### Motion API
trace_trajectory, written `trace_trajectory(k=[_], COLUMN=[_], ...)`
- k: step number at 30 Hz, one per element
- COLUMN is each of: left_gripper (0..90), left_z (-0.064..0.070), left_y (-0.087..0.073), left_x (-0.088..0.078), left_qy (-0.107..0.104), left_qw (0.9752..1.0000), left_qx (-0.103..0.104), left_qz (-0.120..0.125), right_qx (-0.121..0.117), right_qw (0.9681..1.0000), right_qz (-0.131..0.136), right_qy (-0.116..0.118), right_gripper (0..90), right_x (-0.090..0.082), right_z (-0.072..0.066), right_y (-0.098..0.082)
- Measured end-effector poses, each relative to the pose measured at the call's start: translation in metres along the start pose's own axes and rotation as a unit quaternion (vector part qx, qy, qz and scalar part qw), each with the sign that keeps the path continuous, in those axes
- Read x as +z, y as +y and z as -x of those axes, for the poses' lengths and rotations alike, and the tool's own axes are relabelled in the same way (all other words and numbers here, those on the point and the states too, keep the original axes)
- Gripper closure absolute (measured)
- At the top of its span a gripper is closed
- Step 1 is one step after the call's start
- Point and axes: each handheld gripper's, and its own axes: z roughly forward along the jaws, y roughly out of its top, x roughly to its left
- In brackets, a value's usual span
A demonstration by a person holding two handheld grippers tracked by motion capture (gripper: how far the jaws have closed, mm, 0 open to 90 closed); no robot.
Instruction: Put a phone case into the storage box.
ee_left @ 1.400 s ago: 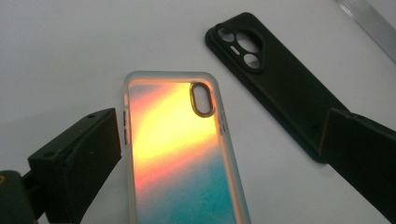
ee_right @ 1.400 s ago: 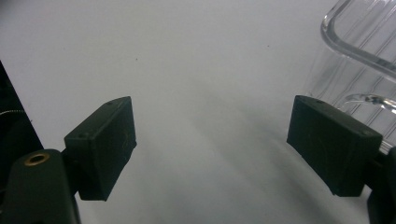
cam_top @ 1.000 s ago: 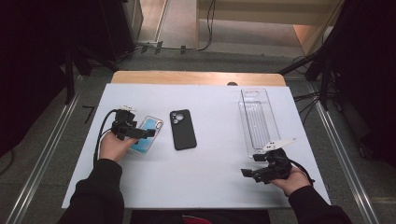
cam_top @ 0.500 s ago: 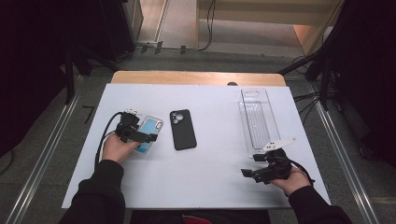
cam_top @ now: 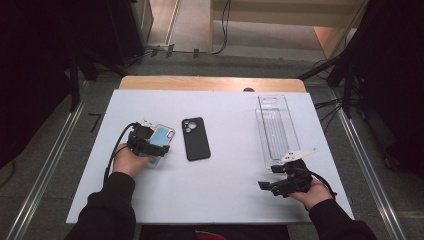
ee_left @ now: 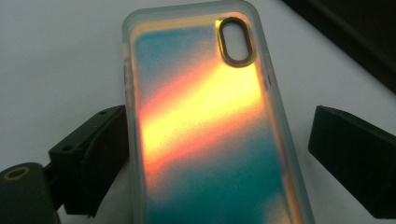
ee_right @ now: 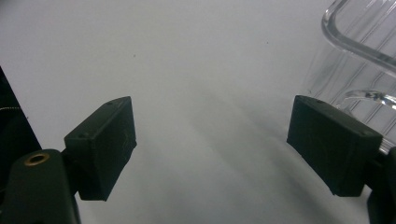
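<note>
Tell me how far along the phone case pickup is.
Nothing looks moved yet. The left gripper straddles the iridescent phone case; its jaws have just been closing, one against the edge, the other still apart. The black case, clear tray and idle right gripper wait.

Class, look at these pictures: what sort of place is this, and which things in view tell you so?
Probably a recording workspace rather than a home: a white table with metal rails beside it, cables on the floor behind, and a person's hand-held left gripper at an iridescent phone case.

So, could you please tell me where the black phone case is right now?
In the high view the black case lies left of centre on the table, just right of the iridescent case at the left gripper.
</note>
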Motion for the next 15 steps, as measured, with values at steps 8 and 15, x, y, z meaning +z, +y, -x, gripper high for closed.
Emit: trace_trajectory(k=[8,15], left_gripper=[14.8,15.9], left_z=[0.0037,0.0045], left_y=[-0.0011,0.0001], left_x=[-0.0008,-0.0014], left_qy=[0.028,0.03], left_qw=[0.9996,0.9995], left_qx=[0.002,-0.006], left_qz=[0.002,-0.001], right_qx=[0.001,0.002], right_qw=[1.0,1.0], right_qz=[0.0,-0.001], right_qy=[0.001,0.001], right_gripper=[13.7,13.7], right_x=[0.0002,0.0003], right_z=[-0.0003,-0.0005], right_y=[0.0,0.0001])
